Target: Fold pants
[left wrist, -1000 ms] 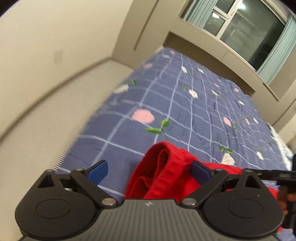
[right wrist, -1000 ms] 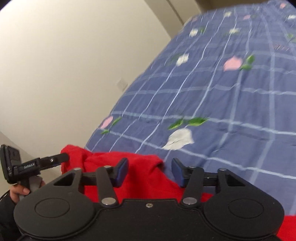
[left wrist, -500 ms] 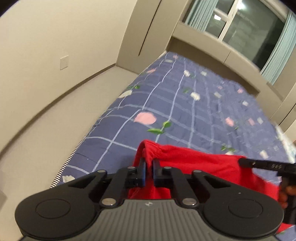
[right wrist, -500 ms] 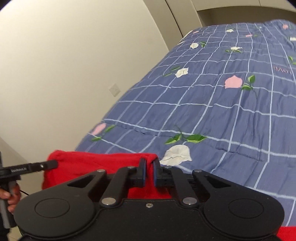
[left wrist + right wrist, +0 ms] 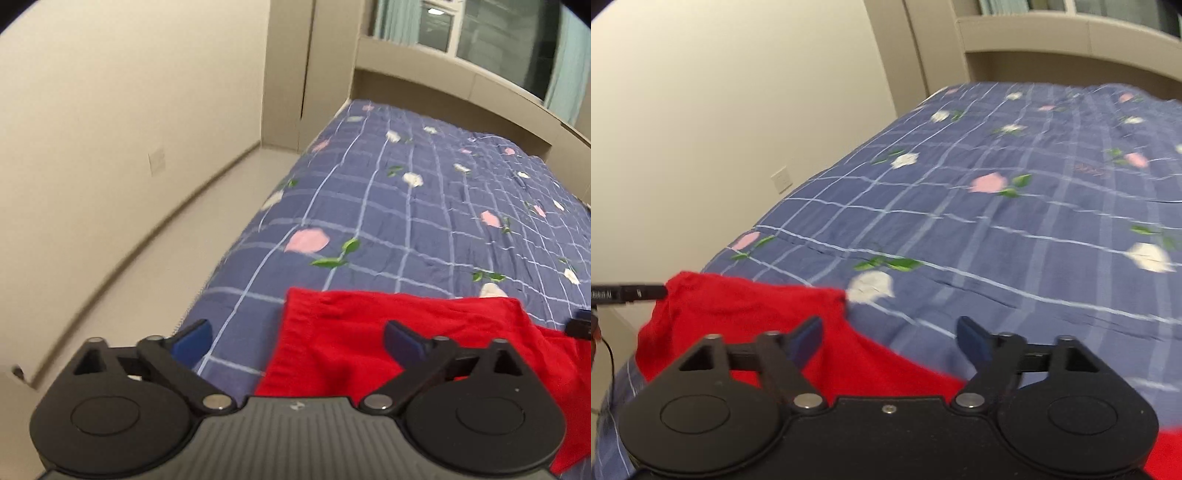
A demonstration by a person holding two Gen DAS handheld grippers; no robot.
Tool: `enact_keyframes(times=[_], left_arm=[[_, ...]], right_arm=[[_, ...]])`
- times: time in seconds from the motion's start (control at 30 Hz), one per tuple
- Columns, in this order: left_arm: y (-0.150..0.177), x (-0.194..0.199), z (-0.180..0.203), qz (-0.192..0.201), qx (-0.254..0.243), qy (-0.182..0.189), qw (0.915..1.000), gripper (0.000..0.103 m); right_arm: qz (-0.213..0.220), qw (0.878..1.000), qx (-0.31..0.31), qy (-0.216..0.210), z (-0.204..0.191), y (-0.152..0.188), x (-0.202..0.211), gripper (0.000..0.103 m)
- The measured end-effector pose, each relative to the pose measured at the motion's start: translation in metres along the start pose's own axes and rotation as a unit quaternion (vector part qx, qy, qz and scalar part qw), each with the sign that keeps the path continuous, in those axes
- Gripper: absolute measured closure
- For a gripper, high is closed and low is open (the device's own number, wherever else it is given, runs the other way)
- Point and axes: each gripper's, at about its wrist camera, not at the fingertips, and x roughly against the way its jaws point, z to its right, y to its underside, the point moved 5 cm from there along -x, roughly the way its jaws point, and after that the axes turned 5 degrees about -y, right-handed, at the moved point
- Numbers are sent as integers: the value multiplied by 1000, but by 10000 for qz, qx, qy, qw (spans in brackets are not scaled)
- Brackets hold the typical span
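Note:
The red pants [image 5: 354, 332] lie flat on the near end of the bed, a straight folded edge facing away from me. My left gripper [image 5: 295, 339] is open and empty just above the pants' left corner. In the right wrist view the pants [image 5: 746, 314] lie at the lower left. My right gripper [image 5: 890, 341] is open and empty over their right edge. The tip of the left gripper [image 5: 628, 293] shows at the far left of the right wrist view.
The bed [image 5: 424, 221] has a blue checked cover with flowers and stretches away to a window ledge [image 5: 461, 77]. A beige wall [image 5: 110, 110] and a strip of floor [image 5: 177, 251] run along the bed's left side.
Both grippers were shut on the pants' edge half a second ago and have opened now, letting the cloth go. The pants now lie flat with a straight edge.

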Motion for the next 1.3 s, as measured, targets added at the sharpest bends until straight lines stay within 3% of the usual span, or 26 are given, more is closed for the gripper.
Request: enact_keyframes(times=[0.1, 0.33, 0.53, 0.67, 0.8, 1.03, 1.13, 1.3], left_arm=[[4, 20, 25, 210, -311, 24, 9993, 1], [26, 49, 111, 146, -762, 780, 9939, 1], [49, 57, 188, -53, -1086, 1323, 9852, 0], [65, 60, 230, -172, -1248, 1575, 9795, 0], [80, 59, 264, -284, -1430, 1760, 9735, 1], [101, 39, 295, -615, -1800, 1466, 9707, 0], [108, 27, 295, -865, -1904, 1195, 9706, 0], [111, 26, 294, -884, -1985, 1119, 9697, 0]], right_arm=[[225, 9994, -45, 249, 14, 23, 51, 1], [618, 9876, -699, 1259, 69, 94, 172, 1], [960, 9590, -1731, 2030, 135, 153, 251, 0], [1186, 9324, -2426, 2404, 180, 185, 283, 0], [1446, 9094, -3039, 2445, 216, 210, 299, 0], [2076, 8783, -3773, 2075, 262, 230, 315, 1], [2285, 8647, -4003, 1996, 276, 228, 319, 8], [2481, 8381, -4378, 2106, 293, 229, 326, 38]])
